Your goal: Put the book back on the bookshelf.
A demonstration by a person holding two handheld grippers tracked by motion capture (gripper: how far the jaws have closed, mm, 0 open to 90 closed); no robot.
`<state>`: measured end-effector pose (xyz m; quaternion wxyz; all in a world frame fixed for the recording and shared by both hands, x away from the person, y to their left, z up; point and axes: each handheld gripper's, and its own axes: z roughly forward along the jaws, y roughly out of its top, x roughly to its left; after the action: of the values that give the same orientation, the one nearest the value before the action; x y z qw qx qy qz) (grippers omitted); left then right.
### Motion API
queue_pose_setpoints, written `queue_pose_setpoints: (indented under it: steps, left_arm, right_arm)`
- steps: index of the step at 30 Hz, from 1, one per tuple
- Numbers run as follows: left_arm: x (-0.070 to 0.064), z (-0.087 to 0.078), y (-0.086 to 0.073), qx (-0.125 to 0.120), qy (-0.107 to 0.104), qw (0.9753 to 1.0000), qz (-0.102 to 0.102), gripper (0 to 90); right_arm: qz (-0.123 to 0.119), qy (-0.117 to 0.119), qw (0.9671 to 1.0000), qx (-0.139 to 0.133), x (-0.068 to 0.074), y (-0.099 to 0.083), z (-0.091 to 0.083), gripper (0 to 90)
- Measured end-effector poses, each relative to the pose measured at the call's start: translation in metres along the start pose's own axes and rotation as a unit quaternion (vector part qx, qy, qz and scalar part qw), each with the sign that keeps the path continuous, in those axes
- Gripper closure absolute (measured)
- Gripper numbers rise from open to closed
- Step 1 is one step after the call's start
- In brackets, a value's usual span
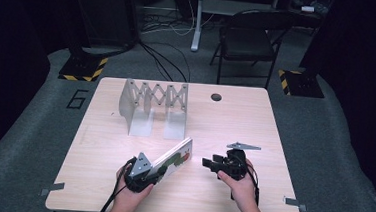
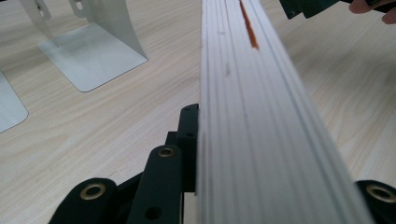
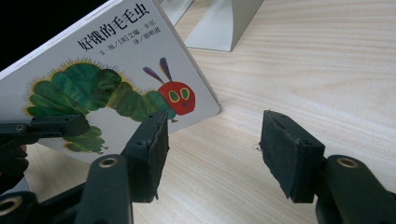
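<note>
Near the tabletop's (image 1: 255,120) front edge, the left gripper (image 1: 143,175) clamped the picture book (image 1: 174,160) upright on its edge, ready for the rack (image 1: 153,103), while the right gripper's (image 1: 212,163) fingers gaped empty beside it.

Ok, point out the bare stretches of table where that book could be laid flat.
Bare wood lies right of the metal rack, from the round hole to the table edge, and along the left side beside the rack. It is crowded near the front, where the left gripper holds the book beside the open right gripper.
</note>
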<state>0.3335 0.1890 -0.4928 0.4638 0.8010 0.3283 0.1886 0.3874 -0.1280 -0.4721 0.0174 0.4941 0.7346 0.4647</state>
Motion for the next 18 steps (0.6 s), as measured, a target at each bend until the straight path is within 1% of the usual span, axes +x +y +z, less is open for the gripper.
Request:
queue_pose_setpoints:
  steps: [2,3,6,7,10,11,12,15,18]
  left_arm:
    - [0.0000,-0.0006,0.0005,0.004,-0.002,1.0000,0.006,75.3]
    - [-0.0001,-0.0010,0.0008,0.007,-0.003,0.9999,0.008,75.4]
    - [-0.0013,-0.0003,0.0008,0.004,0.002,1.0000,0.008,75.6]
    - [-0.0009,-0.0011,0.0010,0.009,-0.002,0.9999,0.006,75.6]
    - [-0.0004,-0.0008,0.0010,0.007,-0.001,1.0000,0.003,75.7]
    - [-0.0004,-0.0008,0.0009,0.007,-0.001,1.0000,0.003,75.7]
    - [-0.0005,-0.0007,0.0009,0.007,-0.001,1.0000,0.003,75.7]
    - [-0.0011,-0.0001,0.0010,0.006,-0.002,1.0000,0.004,75.7]
    - [-0.0011,0.0003,0.0014,0.006,-0.003,1.0000,0.006,75.7]
  right_arm:
    - [0.003,-0.001,1.0000,0.002,-0.0002,-0.0007,0.0002,41.7]
    - [0.000,-0.001,1.0000,0.001,-0.0010,-0.0010,0.0005,41.7]
    - [0.001,-0.003,1.0000,0.003,-0.0009,-0.0022,0.0005,41.7]
    - [-0.002,-0.003,1.0000,0.003,-0.0014,-0.0025,0.0004,41.7]
    - [-0.010,-0.006,0.9999,0.001,-0.0031,-0.0043,-0.0011,41.7]
    - [-0.006,-0.007,1.0000,0.002,-0.0028,-0.0050,-0.0019,41.7]
    - [-0.010,-0.008,0.9999,0.003,-0.0042,-0.0060,-0.0025,41.7]
    - [-0.008,-0.013,0.9999,0.007,-0.0058,-0.0078,-0.0030,41.8]
    - [-0.014,-0.017,0.9997,0.010,-0.0073,-0.0083,-0.0018,41.8]
